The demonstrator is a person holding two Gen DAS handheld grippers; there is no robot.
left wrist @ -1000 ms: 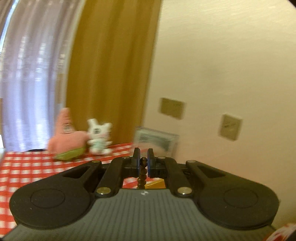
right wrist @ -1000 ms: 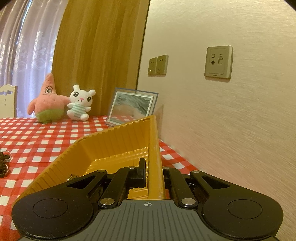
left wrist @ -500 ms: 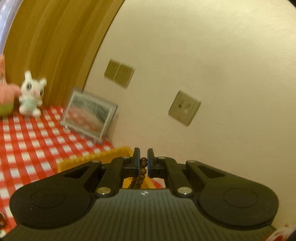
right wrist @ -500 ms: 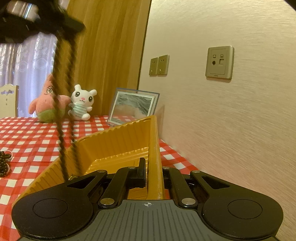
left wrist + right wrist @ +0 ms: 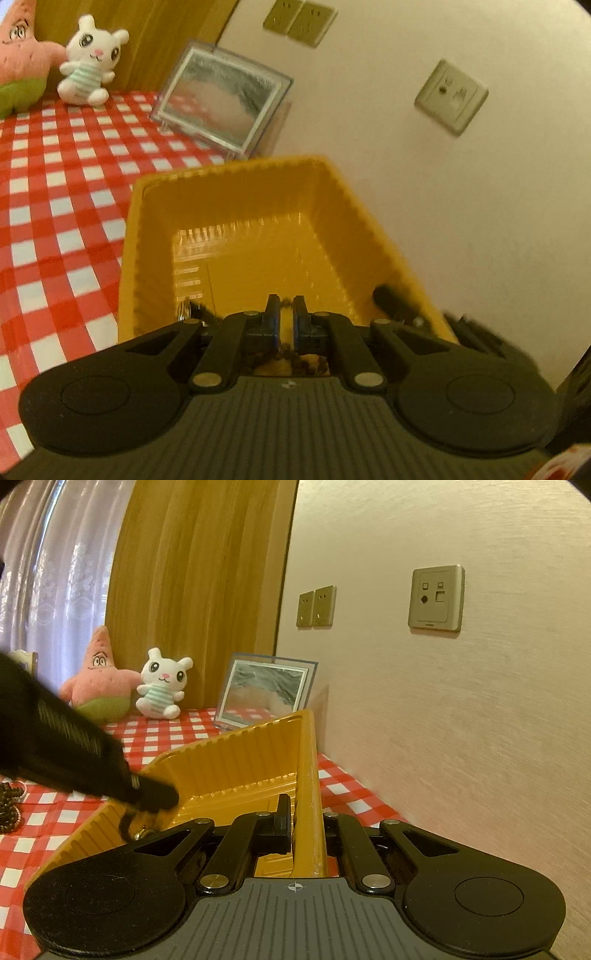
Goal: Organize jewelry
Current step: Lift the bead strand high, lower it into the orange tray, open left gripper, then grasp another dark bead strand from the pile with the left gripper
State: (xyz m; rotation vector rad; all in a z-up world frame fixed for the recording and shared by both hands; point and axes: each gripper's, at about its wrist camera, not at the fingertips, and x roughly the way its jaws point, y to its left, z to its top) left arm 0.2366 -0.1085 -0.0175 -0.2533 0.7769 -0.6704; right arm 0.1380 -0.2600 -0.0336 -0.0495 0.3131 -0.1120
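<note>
Pinched in our left gripper (image 5: 284,322), low centre, hung a limp, light brown bead strand (image 5: 291,356); our right gripper (image 5: 303,821) clamped the stiff ribbed yellow plastic tray's (image 5: 236,760) wall.

A lived-in home room: red-and-white checked cloth on the worktop (image 5: 343,786), pink star plush toy (image 5: 98,681), white bunny plush (image 5: 162,686) (striped shirt), framed picture (image 5: 267,692), sheer lace curtain (image 5: 48,590).
</note>
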